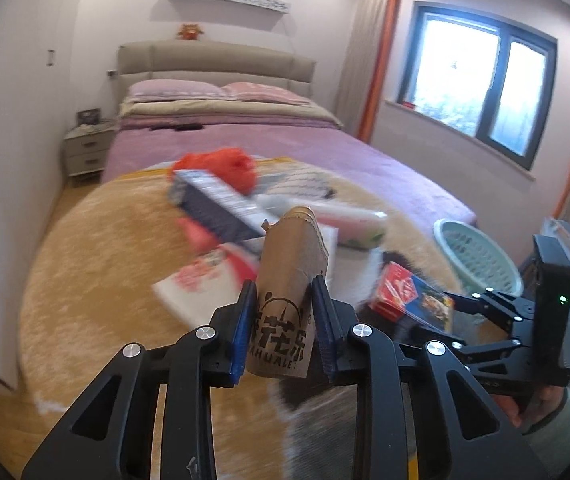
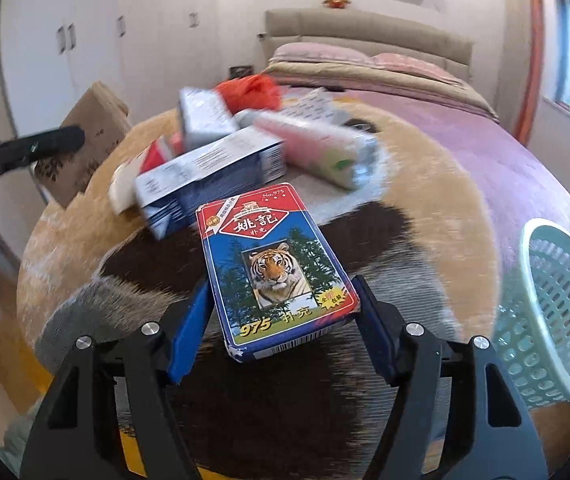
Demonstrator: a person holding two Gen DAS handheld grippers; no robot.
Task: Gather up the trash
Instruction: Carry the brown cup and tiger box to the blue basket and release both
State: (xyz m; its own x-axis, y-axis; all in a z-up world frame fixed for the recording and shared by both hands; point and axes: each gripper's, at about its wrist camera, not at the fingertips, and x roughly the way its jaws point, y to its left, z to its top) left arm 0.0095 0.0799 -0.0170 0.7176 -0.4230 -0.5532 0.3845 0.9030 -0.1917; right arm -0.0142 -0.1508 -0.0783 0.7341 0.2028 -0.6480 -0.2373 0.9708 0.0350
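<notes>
My left gripper (image 1: 283, 296) is shut on a brown paper bag (image 1: 289, 280) with black print, held above the round rug; the bag also shows in the right wrist view (image 2: 89, 136). My right gripper (image 2: 281, 312) is shut on a red and blue playing-card box (image 2: 273, 268) with a tiger picture; the box also shows in the left wrist view (image 1: 409, 296). More trash lies piled on the rug: a blue and white carton (image 2: 209, 176), a second carton (image 2: 201, 120), a pink and white wrapper (image 2: 317, 148) and a crumpled red bag (image 2: 249, 90).
A pale green plastic basket (image 2: 561, 304) stands at the right edge of the rug, also in the left wrist view (image 1: 477, 256). A bed with a purple cover (image 1: 245, 144) lies behind. A nightstand (image 1: 85, 152) and white wardrobes stand to the left.
</notes>
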